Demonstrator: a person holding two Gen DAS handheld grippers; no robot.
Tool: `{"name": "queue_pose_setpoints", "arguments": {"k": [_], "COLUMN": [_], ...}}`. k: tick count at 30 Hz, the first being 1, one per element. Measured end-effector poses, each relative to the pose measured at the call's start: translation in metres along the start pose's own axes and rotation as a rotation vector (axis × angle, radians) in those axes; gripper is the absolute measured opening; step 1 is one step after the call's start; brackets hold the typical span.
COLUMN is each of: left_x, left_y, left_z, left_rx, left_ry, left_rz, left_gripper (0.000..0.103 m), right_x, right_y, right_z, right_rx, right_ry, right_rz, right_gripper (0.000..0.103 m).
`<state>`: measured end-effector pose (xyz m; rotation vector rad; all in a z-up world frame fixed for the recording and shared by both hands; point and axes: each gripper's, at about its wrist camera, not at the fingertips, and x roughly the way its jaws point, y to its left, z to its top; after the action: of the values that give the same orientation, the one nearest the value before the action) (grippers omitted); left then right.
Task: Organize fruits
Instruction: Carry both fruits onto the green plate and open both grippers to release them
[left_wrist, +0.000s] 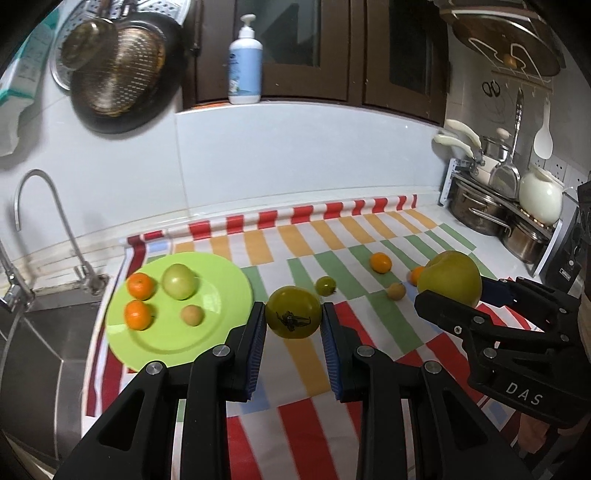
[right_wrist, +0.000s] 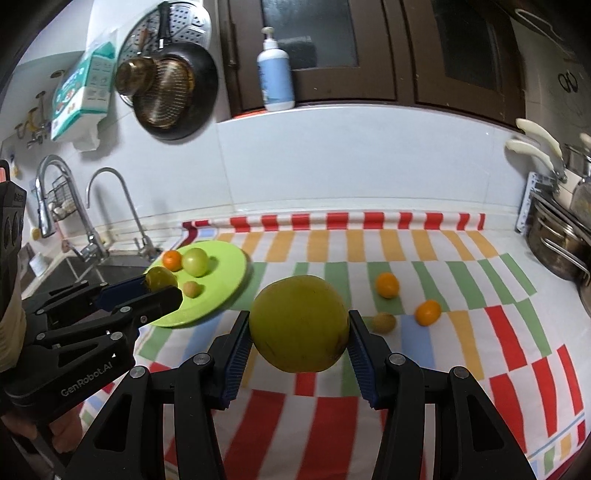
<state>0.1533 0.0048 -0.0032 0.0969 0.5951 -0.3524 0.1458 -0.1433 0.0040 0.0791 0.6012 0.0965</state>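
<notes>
Fruit pinched in both grippers above striped cloth (left_wrist: 303, 417): left gripper (left_wrist: 293, 317) clamps small green tomato (left_wrist: 293, 312), right gripper (right_wrist: 299, 328) large yellow-green fruit (right_wrist: 299, 325). Could slip from smooth pads, or knock fruit off green plate (left_wrist: 221, 280) on landing.

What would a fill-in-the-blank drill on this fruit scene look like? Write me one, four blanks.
1. The plate is coloured ____.
2. The number of oranges on the plate is ____.
3. The left claw grips a small green ____.
4. The larger yellow-green fruit sits in the ____ claw.

Missing words: green; two; tomato; right
</notes>
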Motion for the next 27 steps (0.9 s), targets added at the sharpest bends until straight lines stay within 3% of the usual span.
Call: {"name": "queue_pose_setpoints", "arguments": {"k": [15,27], "left_x": [-0.025,-0.015], "left_y": [0.047,0.081], "left_z": [-0.002,0.007], "left_rx": [-0.024,-0.063], "left_ry": [-0.022,-0.028], "left_rz": [0.07,0.113], "left_gripper": [0.03,0.03], "right_x": [0.009,0.032], "right_y": [0.053,0.082], "right_z": [0.011,0.035], "right_rx": [-0.038,-0.096], "right_ry": [-0.039,-0.062], "right_rz": [0.058,0.117], "right_gripper": [0.051,0.051]}}
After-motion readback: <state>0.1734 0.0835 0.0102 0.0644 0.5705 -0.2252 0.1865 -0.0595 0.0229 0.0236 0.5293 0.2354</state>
